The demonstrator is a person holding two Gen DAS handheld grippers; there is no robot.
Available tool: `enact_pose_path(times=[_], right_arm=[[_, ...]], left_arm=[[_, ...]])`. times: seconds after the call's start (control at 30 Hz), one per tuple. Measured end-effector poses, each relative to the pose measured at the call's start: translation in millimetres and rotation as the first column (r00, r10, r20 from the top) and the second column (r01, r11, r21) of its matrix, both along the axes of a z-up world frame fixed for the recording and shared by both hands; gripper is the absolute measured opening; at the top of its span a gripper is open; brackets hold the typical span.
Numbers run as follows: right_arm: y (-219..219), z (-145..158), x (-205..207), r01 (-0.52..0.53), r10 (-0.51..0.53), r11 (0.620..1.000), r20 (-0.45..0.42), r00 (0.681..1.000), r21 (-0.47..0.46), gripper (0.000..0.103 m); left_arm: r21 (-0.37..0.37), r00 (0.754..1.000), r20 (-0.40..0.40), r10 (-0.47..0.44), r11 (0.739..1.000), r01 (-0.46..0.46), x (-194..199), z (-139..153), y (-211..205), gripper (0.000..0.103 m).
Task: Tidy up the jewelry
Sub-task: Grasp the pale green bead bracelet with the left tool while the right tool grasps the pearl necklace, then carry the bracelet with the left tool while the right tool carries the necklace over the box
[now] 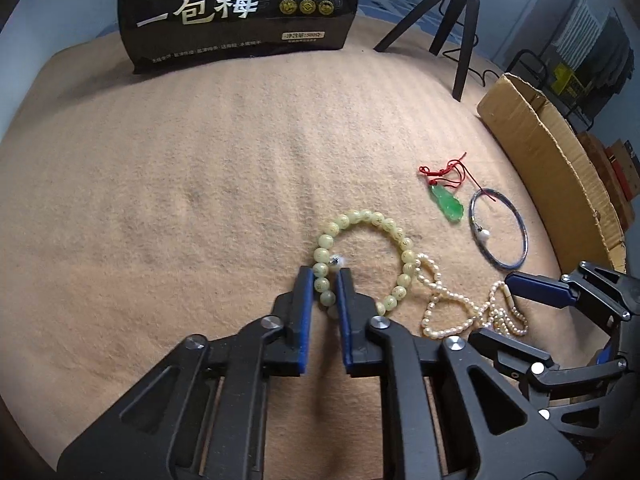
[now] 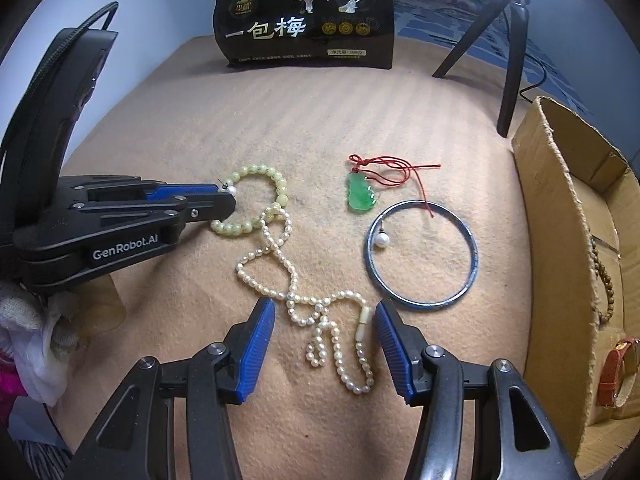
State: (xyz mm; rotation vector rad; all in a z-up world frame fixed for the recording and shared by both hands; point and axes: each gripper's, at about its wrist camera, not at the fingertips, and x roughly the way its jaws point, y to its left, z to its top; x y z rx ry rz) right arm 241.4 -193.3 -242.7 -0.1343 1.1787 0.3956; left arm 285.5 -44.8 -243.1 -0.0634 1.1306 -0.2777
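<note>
Stamped "GenRobot.AI", left claw [image 2: 228, 200] clamped on round pale-green bead bracelet [image 1: 362, 258]; right claw [image 2: 324, 320] gaping astride knotted pearl necklace [image 2: 320, 312], six o'clock of glossy "一包梅" bag [image 2: 304, 20].

left hand-held gripper [image 1: 325, 276] clamped on pale green bead bracelet [image 1: 400, 240], tan blanket [image 1: 180, 200]

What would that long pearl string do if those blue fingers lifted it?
The pearl string lies in loose crossing loops, so it would probably hang limp and swing. It touches the green bead bracelet, so it might nudge it. Small round pearls may slip unless the right gripper pinches squarely.
</note>
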Motion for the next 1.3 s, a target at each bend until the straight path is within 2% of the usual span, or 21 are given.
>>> enact_pose_path(times=[0.07, 0.23, 0.27, 0.3, 0.37, 0.4, 0.47, 0.67, 0.83, 0.9, 1.3], right_arm=[[2.8, -0.7, -0.2, -0.003, 0.003, 1.0, -0.001, 1.0, 0.002, 0.061], [13.1, -2.9, -2.5, -0.025, 0.026, 0.999, 0.007, 1.0, -0.045, 0.06], [14.0, -3.0, -3.2, -0.028, 0.028, 0.998, 0.01, 1.0, -0.052, 0.055], [14.6, -3.0, -3.7, -0.031, 0.031, 0.998, 0.011, 0.999, -0.058, 0.042], [14.5, -1.7, -3.8, -0.03, 0.031, 0.998, 0.01, 0.999, -0.055, 0.028], [13.5, -1.0, -3.8, -0.03, 0.031, 0.998, 0.007, 1.0, -0.048, 0.017], [10.5, 1.0, -4.3, -0.023, 0.023, 0.999, 0.002, 1.0, -0.037, 0.005], [6.7, 13.9, -8.1, 0.002, -0.002, 1.0, 0.007, 1.0, 0.021, 0.005], [4.6, 42.1, -14.5, 0.016, -0.019, 0.998, 0.049, 0.999, 0.053, 0.004], [4.3, 52.3, -16.3, 0.023, -0.027, 0.998, 0.064, 0.998, 0.062, 0.001], [-14.4, 98.3, -33.9, 0.057, -0.07, 0.994, 0.15, 0.986, 0.091, 0.001]], left_arm=[[-0.006, 1.0, 0.006, -0.005, 1.0, 0.005, -1.3, -0.2, 2.0, 0.009], [0.003, 1.0, 0.023, -0.013, 1.0, 0.013, -3.1, -0.1, 0.7, 0.006], [-0.001, 1.0, 0.022, -0.012, 1.0, 0.012, -2.9, -0.2, 1.3, 0.006], [-0.009, 1.0, 0.021, -0.009, 1.0, 0.009, -4.2, 0.5, 3.4, 0.006], [-0.024, 1.0, 0.017, -0.001, 1.0, 0.002, -5.8, 1.4, 7.1, 0.006], [-0.033, 1.0, 0.016, 0.005, 0.999, -0.005, -6.1, 2.4, 9.8, 0.005], [-0.048, 1.0, 0.019, 0.016, 0.999, -0.015, -7.8, 5.6, 14.5, 0.005], [-0.087, 0.998, 0.046, 0.04, 0.996, -0.036, -13.8, 22.3, 26.6, 0.005], [-0.096, 0.996, 0.084, 0.029, 0.995, -0.021, -23.3, 43.3, 27.8, 0.005], [-0.106, 0.995, 0.093, 0.029, 0.994, -0.019, -26.7, 50.6, 27.9, 0.005], [-0.112, 0.989, 0.15, 0.013, 0.994, 0.004, -45.3, 90.1, 24.5, 0.005]])
